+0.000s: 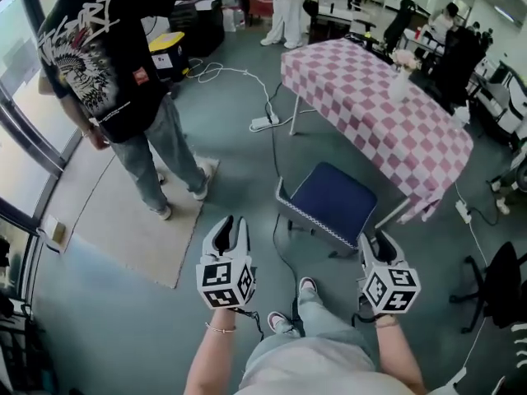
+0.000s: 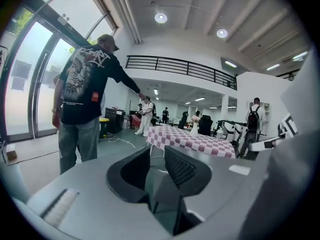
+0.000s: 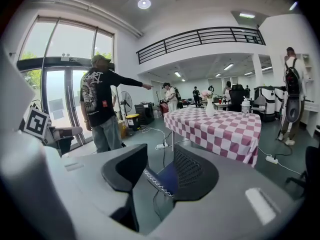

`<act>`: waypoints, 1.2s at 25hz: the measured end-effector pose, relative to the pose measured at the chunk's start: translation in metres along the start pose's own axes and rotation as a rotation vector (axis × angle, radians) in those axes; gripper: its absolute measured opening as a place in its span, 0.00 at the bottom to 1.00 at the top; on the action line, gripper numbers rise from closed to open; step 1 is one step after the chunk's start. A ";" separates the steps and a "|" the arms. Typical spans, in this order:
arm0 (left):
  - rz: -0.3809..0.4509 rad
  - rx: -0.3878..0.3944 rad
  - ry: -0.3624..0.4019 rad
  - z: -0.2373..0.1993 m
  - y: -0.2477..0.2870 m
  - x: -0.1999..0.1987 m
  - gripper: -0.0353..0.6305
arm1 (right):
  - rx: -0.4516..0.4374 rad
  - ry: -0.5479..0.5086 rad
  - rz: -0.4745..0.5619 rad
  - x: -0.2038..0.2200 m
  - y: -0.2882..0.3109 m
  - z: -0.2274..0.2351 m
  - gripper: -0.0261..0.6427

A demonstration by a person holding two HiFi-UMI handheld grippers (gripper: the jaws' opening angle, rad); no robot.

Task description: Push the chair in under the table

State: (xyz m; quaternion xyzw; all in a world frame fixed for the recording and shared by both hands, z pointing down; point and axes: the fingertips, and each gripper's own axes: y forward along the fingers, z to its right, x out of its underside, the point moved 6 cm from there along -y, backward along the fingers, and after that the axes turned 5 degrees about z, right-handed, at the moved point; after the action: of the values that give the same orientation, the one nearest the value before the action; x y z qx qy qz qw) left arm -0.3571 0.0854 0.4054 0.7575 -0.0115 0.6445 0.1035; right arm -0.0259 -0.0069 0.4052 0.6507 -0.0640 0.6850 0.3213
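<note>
A chair [image 1: 327, 198] with a dark blue seat and a pale frame stands on the floor just in front of the table [image 1: 375, 105], which wears a pink-and-white checked cloth. My right gripper [image 1: 372, 243] hovers by the chair's near right corner. It is open, and the chair's blue seat [image 3: 167, 176] shows in the gap of the right gripper [image 3: 159, 160], beyond the tips. My left gripper [image 1: 233, 227] is in the air to the left of the chair, open and holding nothing. Past the left gripper [image 2: 156, 157] I see the table [image 2: 190, 140] farther off.
A person in a black printed t-shirt [image 1: 111, 60] stands to the left on a beige mat [image 1: 123, 225]. A power strip with cables [image 1: 265, 123] lies on the floor by the table's far leg. A vase [image 1: 401, 81] stands on the table. A black office chair [image 1: 498, 286] is at the right.
</note>
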 end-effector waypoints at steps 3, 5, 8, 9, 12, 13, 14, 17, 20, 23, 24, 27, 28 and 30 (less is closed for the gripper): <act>-0.042 0.098 0.056 0.013 0.028 0.006 0.20 | -0.019 -0.005 -0.025 0.007 0.018 -0.001 0.26; -0.080 0.179 0.111 0.027 0.047 0.006 0.21 | -0.037 -0.012 -0.055 0.007 0.030 -0.001 0.26; -0.126 0.285 0.188 0.042 0.071 0.009 0.21 | -0.062 -0.015 -0.096 0.012 0.045 -0.005 0.26; -0.138 0.311 0.203 0.045 0.078 0.011 0.21 | -0.069 -0.009 -0.105 0.014 0.049 -0.005 0.26; -0.175 0.389 0.248 0.055 0.098 0.017 0.22 | -0.098 -0.018 -0.138 0.018 0.062 -0.004 0.26; -0.191 0.429 0.274 0.059 0.104 0.020 0.22 | -0.114 -0.037 -0.152 0.019 0.067 -0.004 0.26; -0.209 0.481 0.306 0.063 0.110 0.024 0.22 | -0.137 -0.058 -0.168 0.020 0.071 -0.005 0.26; -0.282 0.683 0.420 0.081 0.125 0.033 0.23 | -0.251 -0.138 -0.237 0.029 0.084 -0.010 0.26; -0.345 0.861 0.576 0.098 0.139 0.040 0.24 | -0.344 -0.238 -0.304 0.038 0.092 -0.013 0.26; -0.410 0.986 0.715 0.108 0.149 0.052 0.24 | -0.385 -0.288 -0.369 0.046 0.095 -0.012 0.26; -0.435 1.025 0.761 0.109 0.151 0.058 0.25 | -0.393 -0.294 -0.386 0.048 0.096 -0.011 0.26; -0.501 1.144 0.953 0.114 0.155 0.072 0.28 | -0.419 -0.330 -0.458 0.058 0.102 -0.009 0.26; -0.521 1.179 1.021 0.115 0.156 0.077 0.28 | -0.426 -0.354 -0.492 0.063 0.104 -0.009 0.26; -0.548 1.229 1.132 0.117 0.159 0.087 0.29 | -0.438 -0.411 -0.556 0.072 0.108 -0.010 0.26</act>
State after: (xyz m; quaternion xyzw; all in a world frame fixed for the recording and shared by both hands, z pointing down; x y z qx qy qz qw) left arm -0.2528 -0.0801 0.4958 0.2222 0.5729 0.7678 -0.1813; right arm -0.0877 -0.0612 0.5063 0.6828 -0.0930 0.3979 0.6057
